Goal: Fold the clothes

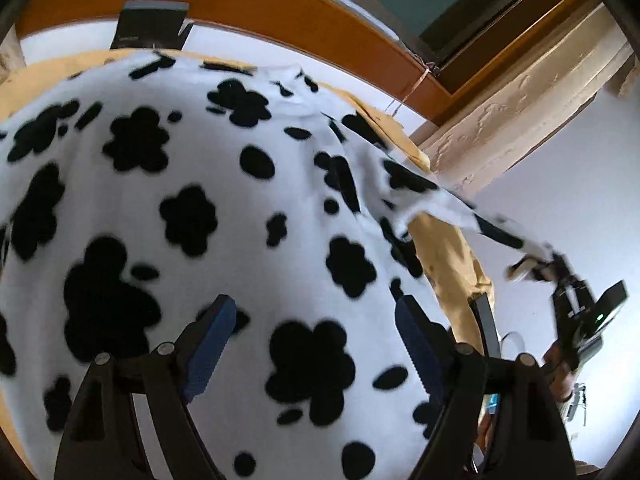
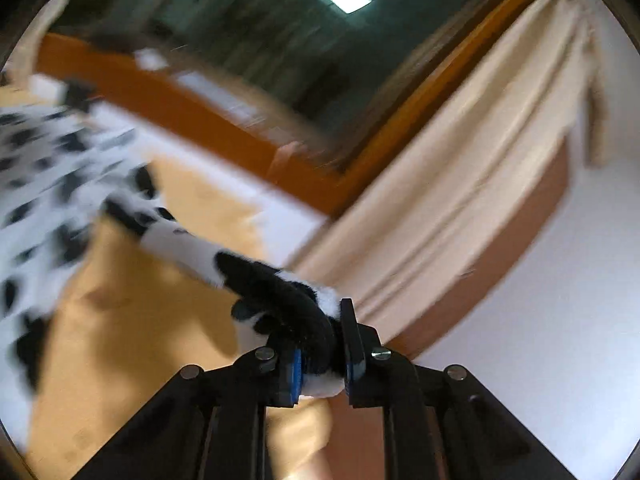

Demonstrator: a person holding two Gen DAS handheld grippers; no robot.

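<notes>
A white fleece garment with black flower-shaped and oval spots [image 1: 224,216] fills most of the left wrist view, spread over a tan-yellow sheet [image 1: 452,264] that covers a bed with an orange-brown wooden frame [image 1: 248,4]. From the garment's right side a narrow strip, perhaps a sleeve, stretches out tight and off the sheet toward the right claw [image 2: 322,354]. In the right wrist view that claw is pressed together on the fluffy end of this strip [image 2: 280,300], black and white pile bunched between its blue-padded fingers [image 2: 295,372], the cloth lifted clear of the sheet beneath. Behind it hang cream pleated curtains [image 2: 460,184] beside a dark window with a wooden frame [image 2: 256,28], and a plain white wall [image 2: 560,320] fills the right. The left claw [image 1: 316,344] hovers low over the spotted fleece with its two blue-padded fingers [image 1: 210,348] spread wide apart and nothing between them; whether the tips touch the cloth cannot be told. A small dark box-like object [image 1: 150,24] stands on the far edge of the bed past the garment, too blurred to identify.
</notes>
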